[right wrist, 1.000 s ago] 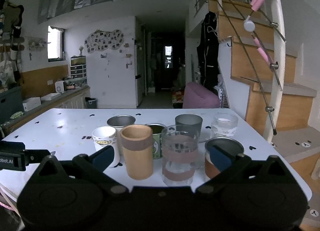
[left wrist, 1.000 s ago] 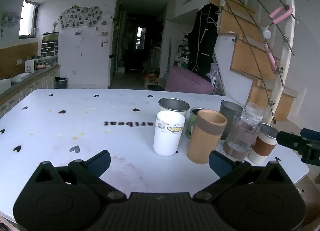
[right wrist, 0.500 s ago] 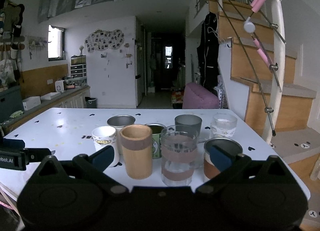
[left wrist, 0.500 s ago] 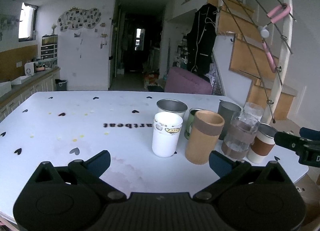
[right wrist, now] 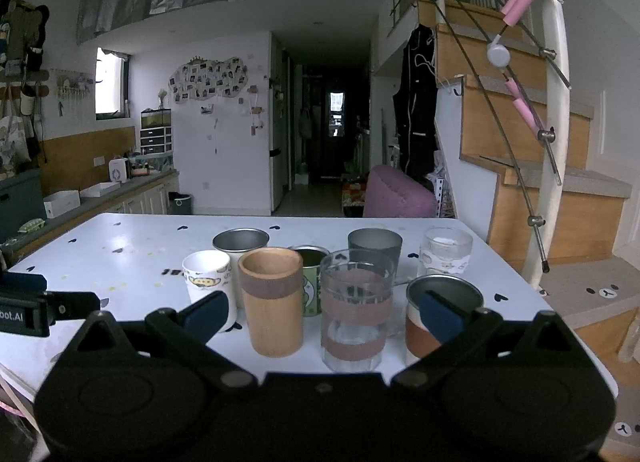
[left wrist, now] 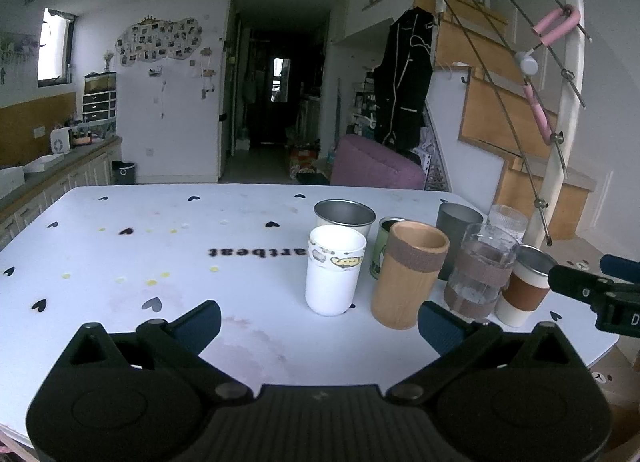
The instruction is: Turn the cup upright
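Several cups stand upright in a cluster on the white table [left wrist: 160, 262]: a white cup with cartoon band [left wrist: 334, 272], a bamboo cup [left wrist: 408, 274], a clear glass with brown bands [left wrist: 478, 272], a steel cup with brown sleeve [left wrist: 524, 290], a steel tumbler [left wrist: 344, 215], a green mug [left wrist: 384, 246], a dark grey cup [left wrist: 456, 225] and a ribbed glass [left wrist: 506, 217]. My left gripper [left wrist: 318, 322] is open and empty, just short of the white cup. My right gripper [right wrist: 324, 310] is open and empty, in front of the bamboo cup [right wrist: 272, 298] and banded glass [right wrist: 354, 314].
The other gripper shows at the right edge of the left wrist view [left wrist: 592, 294] and at the left edge of the right wrist view [right wrist: 36, 306]. A stair railing [right wrist: 556, 141] stands right of the table; a kitchen counter [right wrist: 100, 197] lies to the left.
Both views have shifted only slightly; the cups stand as before and both grippers stay open.
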### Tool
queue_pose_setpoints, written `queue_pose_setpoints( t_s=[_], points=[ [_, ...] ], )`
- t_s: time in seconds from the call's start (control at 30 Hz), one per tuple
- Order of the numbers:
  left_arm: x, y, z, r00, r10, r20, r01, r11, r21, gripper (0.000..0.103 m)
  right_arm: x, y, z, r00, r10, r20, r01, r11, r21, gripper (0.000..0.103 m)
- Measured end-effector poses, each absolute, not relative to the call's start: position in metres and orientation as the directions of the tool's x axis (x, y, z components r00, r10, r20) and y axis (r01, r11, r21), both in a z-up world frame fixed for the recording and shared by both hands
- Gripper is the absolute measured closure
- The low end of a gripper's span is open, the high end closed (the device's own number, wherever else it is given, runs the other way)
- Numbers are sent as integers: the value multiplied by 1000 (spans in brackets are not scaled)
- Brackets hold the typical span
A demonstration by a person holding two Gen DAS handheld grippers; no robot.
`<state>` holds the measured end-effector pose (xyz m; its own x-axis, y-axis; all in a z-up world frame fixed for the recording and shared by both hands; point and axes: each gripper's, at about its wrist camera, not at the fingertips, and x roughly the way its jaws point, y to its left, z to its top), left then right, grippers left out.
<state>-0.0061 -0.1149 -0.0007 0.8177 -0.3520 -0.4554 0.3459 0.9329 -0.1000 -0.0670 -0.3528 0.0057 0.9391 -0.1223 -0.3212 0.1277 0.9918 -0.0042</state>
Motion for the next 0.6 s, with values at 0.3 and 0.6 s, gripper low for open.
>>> queue_pose_setpoints(
  t_s=[0.3,0.6],
  points=[
    [-6,-115,0,818,-351,-455,346,933,-97,0,-67,-354,6,939,-123,-321,128,992,-5,0],
    [-6,-116,0,818,-350,-456,346,933,-97,0,-67,-353,6,939,-123,-321,128,992,-5,0]
  ],
)
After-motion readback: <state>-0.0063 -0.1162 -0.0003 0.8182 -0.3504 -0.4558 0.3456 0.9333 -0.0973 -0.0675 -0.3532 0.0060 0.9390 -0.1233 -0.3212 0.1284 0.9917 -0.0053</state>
